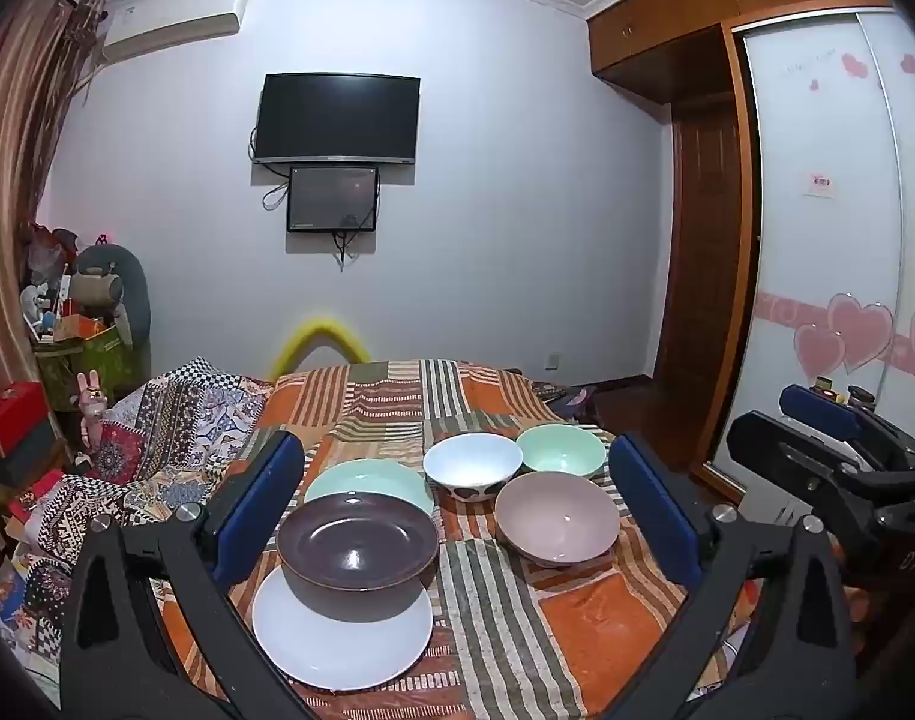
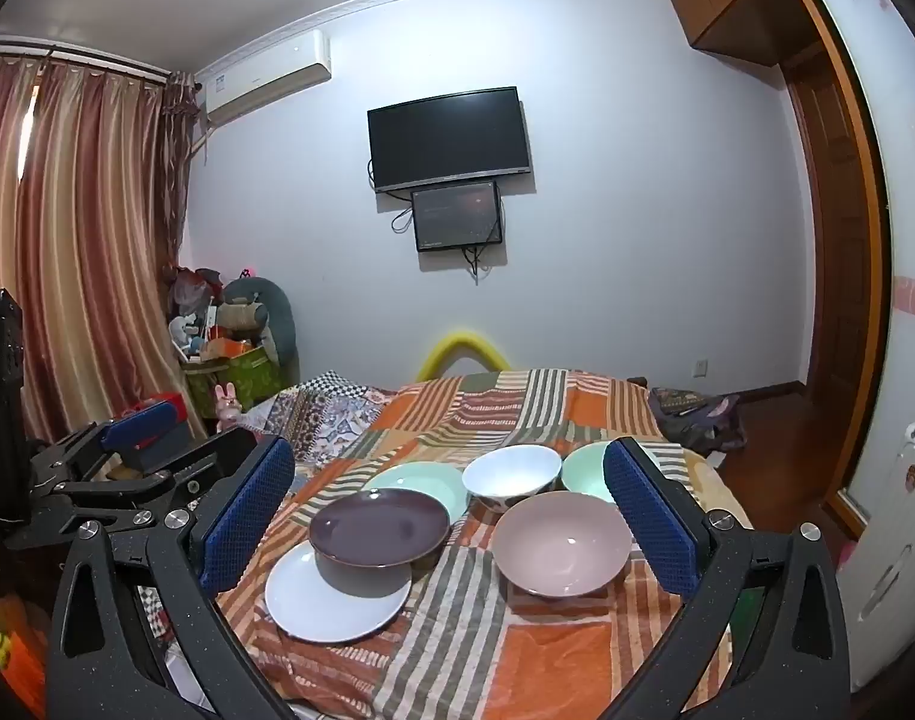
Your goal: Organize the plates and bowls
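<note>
On the bed (image 1: pixel 487 630), three plates (image 1: pixel 358 537) overlap at left, apparently touching; three bowls (image 1: pixel 556 516) cluster right.

Black speckled left gripper (image 1: pixel 457 498) and right gripper (image 2: pixel 451 498), blue textured pads, silver screws, perhaps lettering

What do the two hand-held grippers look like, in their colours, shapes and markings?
The left gripper and the right gripper look alike: two black, speckled, angular arms with triangular cut-outs and silver round bolts. Each arm ends in a long finger faced with a dark blue, dimpled pad. White letters, only partly readable, show on the right gripper's black body in the left wrist view.
</note>
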Available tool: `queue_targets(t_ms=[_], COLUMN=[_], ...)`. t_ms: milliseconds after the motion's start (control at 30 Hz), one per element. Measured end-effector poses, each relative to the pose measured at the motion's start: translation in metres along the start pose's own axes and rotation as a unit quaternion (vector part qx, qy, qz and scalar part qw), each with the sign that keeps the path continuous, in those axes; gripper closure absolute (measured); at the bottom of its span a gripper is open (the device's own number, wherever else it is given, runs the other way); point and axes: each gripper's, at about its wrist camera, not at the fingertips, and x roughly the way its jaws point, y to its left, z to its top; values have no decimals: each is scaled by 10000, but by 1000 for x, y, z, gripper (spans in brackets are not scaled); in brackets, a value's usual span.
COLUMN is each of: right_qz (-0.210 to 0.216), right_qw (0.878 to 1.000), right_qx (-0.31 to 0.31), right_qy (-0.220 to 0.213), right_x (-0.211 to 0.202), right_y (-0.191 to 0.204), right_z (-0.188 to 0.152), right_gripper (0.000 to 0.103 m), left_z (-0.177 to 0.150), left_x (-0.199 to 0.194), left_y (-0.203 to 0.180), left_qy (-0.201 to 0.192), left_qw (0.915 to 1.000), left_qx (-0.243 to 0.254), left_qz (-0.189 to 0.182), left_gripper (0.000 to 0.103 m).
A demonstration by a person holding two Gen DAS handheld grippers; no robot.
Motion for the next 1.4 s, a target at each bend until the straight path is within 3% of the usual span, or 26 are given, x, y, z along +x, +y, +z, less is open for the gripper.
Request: queue_targets(t_ms=[1400], right_qz=[1], right_qw=[10000], right_qx=[25], right_qy=[21], right_x=[4], right_y=[-2], right_z=[0], right_gripper=[0], left_z=[0], left_x=[1], left_y=[0], left_qy=[-143], left_qw=[9999], left_qx=[-33], left_qz=[-22], left_gripper=[0])
